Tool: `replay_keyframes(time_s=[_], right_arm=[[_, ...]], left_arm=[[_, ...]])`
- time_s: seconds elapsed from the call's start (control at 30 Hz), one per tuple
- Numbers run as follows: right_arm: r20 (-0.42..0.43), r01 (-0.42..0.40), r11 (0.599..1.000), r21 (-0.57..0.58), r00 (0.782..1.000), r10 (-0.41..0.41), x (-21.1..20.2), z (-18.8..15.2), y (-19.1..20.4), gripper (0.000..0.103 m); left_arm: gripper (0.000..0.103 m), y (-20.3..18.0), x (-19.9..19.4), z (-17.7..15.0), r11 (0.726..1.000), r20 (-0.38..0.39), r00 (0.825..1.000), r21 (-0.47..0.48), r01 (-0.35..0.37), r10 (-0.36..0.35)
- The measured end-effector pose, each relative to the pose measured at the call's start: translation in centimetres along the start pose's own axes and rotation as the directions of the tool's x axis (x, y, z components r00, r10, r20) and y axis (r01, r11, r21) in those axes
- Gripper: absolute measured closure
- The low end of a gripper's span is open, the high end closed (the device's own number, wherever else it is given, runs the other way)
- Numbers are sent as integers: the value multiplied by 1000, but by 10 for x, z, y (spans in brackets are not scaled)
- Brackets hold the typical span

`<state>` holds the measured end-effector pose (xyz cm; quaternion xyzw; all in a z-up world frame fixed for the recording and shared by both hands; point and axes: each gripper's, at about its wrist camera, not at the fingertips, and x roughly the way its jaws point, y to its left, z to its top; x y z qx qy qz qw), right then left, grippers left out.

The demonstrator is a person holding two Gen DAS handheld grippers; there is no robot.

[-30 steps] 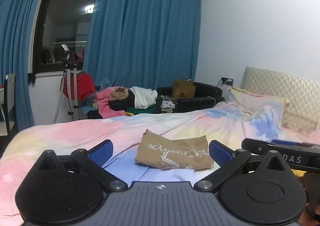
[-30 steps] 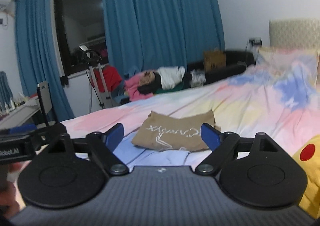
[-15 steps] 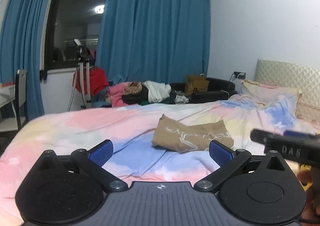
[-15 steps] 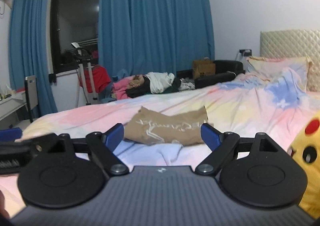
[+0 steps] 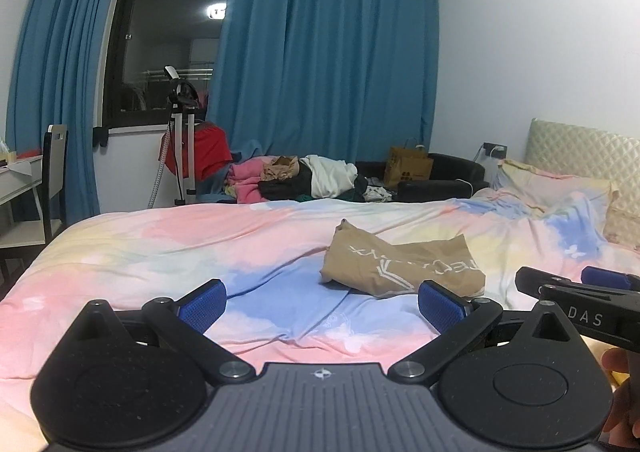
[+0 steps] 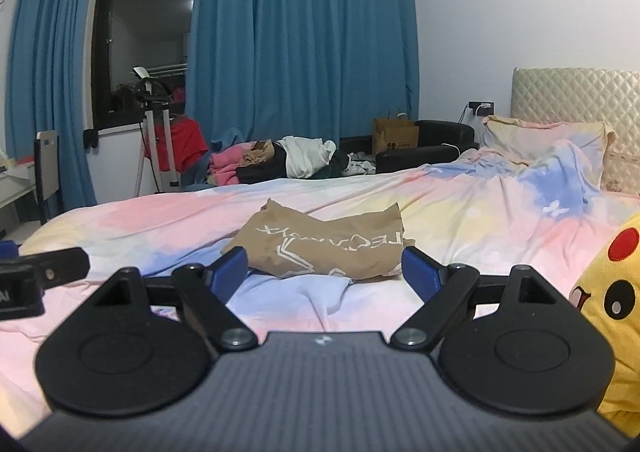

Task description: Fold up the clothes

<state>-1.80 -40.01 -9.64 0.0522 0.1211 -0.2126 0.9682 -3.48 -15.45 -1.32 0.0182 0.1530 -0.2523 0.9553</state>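
Both grippers, left [image 5: 322,302] and right [image 6: 324,272], backed off the folded tan shirt [image 6: 324,244] (jaws wide, empty); fold looks done.

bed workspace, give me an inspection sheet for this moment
surface: bed with a rumpled pastel cover
job's things: tan garment lies folded mid-bed, white print showing
clutter: yellow plush at the bed's right edge; clothes pile beyond the bed
grippers: left claw open, empty, short of the garment; right claw open, empty, garment just ahead
cables: white charger cable from a wall socket
surroundings: blue curtains, dark window, tripod, paper bag, headboard
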Motion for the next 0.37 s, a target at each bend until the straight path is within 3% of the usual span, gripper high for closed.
replay_keyframes(time_s=[0.37], right_arm=[[-7,4,1000,2,1000,-4,0,-1,-1,18]], left_arm=[[0,3,-2,-1,1000,-8,1000,-14,5,-6]])
